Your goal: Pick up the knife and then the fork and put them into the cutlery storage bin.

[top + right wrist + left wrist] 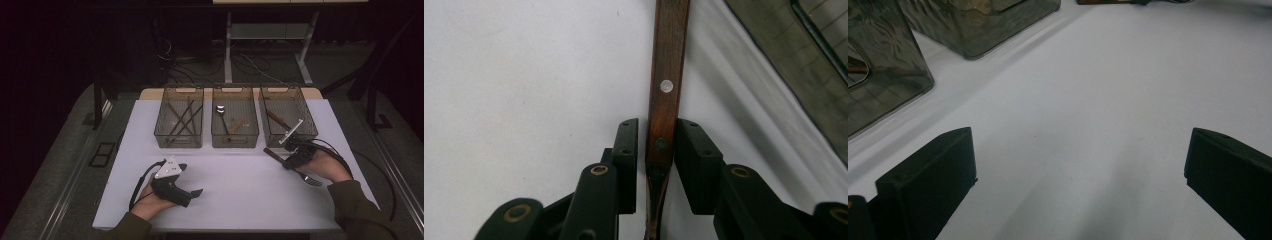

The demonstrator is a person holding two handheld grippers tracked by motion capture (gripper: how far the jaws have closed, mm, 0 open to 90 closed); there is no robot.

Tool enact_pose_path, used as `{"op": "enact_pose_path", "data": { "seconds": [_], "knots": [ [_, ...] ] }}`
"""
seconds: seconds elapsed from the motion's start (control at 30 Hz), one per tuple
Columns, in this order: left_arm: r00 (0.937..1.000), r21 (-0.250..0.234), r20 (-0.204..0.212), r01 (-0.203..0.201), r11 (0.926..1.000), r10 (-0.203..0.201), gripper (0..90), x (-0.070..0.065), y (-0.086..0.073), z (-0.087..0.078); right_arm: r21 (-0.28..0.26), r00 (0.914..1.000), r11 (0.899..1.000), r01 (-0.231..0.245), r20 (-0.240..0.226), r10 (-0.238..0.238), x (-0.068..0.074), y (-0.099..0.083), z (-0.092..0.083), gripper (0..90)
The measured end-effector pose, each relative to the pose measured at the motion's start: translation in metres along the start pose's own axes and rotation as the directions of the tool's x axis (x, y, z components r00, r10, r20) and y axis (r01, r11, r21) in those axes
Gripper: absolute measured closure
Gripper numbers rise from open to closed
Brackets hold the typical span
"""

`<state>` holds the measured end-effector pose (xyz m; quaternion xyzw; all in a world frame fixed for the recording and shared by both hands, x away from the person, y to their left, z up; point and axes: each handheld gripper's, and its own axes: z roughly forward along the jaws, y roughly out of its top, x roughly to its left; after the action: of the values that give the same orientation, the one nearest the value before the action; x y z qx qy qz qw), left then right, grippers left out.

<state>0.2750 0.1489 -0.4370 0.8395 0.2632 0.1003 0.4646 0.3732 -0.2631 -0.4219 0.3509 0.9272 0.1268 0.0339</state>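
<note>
Tongs first: your right gripper [656, 150] has its two black pads on either side of the wooden handle of a fork [668, 75], the handle sitting squarely between them; whether the pads already press on the wood or stand a hair off it you cannot tell from the right gripper view. Your left gripper [1080, 165] is released, jaws spread wide over bare white table [1098, 100] with nothing between them. In the high view the fork [309, 179] lies at the lower right of the frame, just below the rightmost of three clear bins [287, 117], its metal tines poking out under your right hand and its brown handle running up and to the left past the right gripper [295, 156]. What matters is the fork's long axis: in the right gripper view the handle runs straight up the middle of the frame, in line with the jaws and crosswise to their closing, so the grip falls across the narrow width of the handle near its lower rivet. Your right hand is plainly the nearer one; your left gripper [172, 181] sits well apart at the lower left of the frame. Finish the squeeze squarely, I judge, before lifting toward a bin.
</note>
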Motion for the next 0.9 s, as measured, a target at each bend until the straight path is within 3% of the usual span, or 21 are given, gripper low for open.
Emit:
{"op": "enact_pose_path", "data": {
  "seconds": [0.53, 0.63, 0.9],
  "knots": [
    [1.0000, 0.003, 0.003, -0.002, 1.0000, 0.002, 0.0, 0.000, 0.000, 0.002, 0.088, 0.9992, 0.996, 0.011, 0.038, -0.015, 0.002, 0.012, 0.003, 75.7],
    [1.0000, 0.000, 0.002, -0.003, 1.0000, 0.003, 0.0, 0.000, 0.000, 0.001, 0.081, 0.9991, 0.997, 0.002, 0.041, -0.005, 0.003, 0.012, 0.002, 75.7],
    [1.0000, 0.002, 0.001, -0.005, 1.0000, 0.005, 0.0, 0.000, 0.000, 0.000, 0.005, 0.9992, 0.999, -0.039, -0.006, 0.039, -0.005, 0.004, -0.005, 75.8]
  ]
}}
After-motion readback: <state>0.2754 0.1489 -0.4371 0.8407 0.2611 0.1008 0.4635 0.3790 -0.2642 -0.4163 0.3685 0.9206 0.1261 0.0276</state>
